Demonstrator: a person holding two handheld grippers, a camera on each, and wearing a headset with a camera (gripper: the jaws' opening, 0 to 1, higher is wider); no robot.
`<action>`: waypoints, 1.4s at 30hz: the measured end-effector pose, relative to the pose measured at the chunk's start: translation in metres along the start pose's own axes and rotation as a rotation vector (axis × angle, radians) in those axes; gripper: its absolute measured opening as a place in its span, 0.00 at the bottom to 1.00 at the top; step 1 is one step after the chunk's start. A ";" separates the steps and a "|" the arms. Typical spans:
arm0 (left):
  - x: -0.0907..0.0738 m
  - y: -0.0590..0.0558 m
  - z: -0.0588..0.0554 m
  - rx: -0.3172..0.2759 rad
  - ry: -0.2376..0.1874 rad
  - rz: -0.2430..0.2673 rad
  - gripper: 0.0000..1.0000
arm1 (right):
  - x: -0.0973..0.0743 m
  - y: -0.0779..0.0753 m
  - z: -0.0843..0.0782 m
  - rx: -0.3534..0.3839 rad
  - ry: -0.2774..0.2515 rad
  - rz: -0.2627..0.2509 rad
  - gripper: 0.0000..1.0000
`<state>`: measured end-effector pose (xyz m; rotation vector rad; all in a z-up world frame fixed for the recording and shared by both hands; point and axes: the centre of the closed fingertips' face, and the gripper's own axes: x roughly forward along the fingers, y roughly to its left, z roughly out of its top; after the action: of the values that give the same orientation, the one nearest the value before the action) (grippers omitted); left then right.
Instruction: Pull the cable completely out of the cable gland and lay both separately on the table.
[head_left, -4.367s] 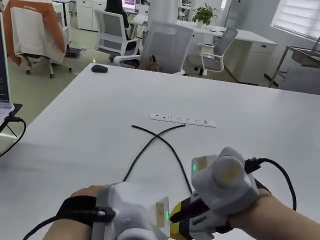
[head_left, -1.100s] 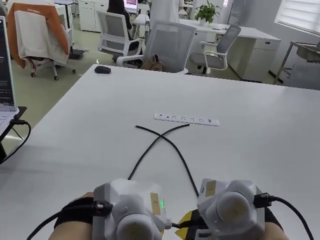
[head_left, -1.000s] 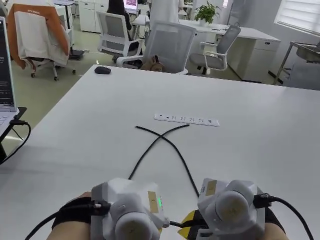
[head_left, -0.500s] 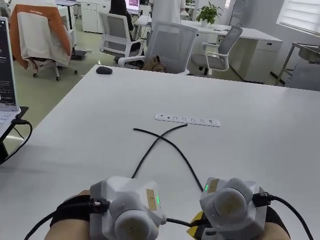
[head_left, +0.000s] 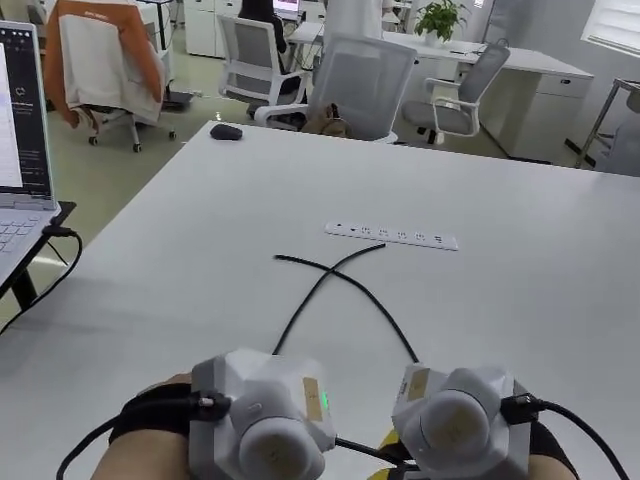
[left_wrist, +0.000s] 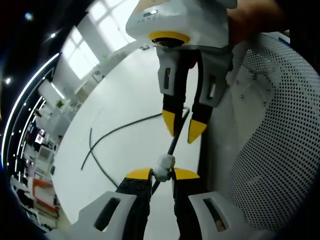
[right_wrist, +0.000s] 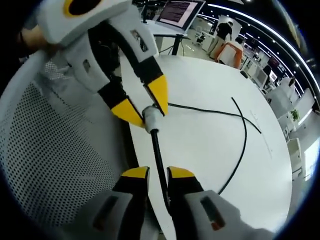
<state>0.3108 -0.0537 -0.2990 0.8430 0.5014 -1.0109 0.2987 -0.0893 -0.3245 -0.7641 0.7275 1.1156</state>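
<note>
Left gripper (left_wrist: 156, 174) pinches cable gland (left_wrist: 164, 166), right gripper (right_wrist: 158, 172) clamps cable (right_wrist: 156, 150); head view adds power strip (head_left: 392, 236).

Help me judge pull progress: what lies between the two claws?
A short stretch of black cable, running from the cable gland in the left claw to the right claw gripping it; both gripper views show it.

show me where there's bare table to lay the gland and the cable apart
Free: the table right of the crossed cable, before the power strip; and the stretch left of the cable, toward the laptop. Crowded: the near edge, where the left gripper and right gripper meet.
</note>
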 end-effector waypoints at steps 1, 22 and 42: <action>0.000 0.000 0.000 0.001 0.000 -0.001 0.17 | -0.001 0.000 0.002 -0.003 -0.014 0.000 0.14; 0.001 0.004 -0.004 -0.014 -0.001 0.007 0.17 | -0.003 -0.007 -0.003 0.040 -0.020 -0.025 0.03; 0.002 0.003 -0.006 0.009 0.029 0.014 0.17 | -0.001 -0.013 -0.021 0.017 0.087 -0.062 0.17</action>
<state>0.3139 -0.0493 -0.3027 0.8694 0.5157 -0.9899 0.3087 -0.1102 -0.3331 -0.8194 0.7807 1.0239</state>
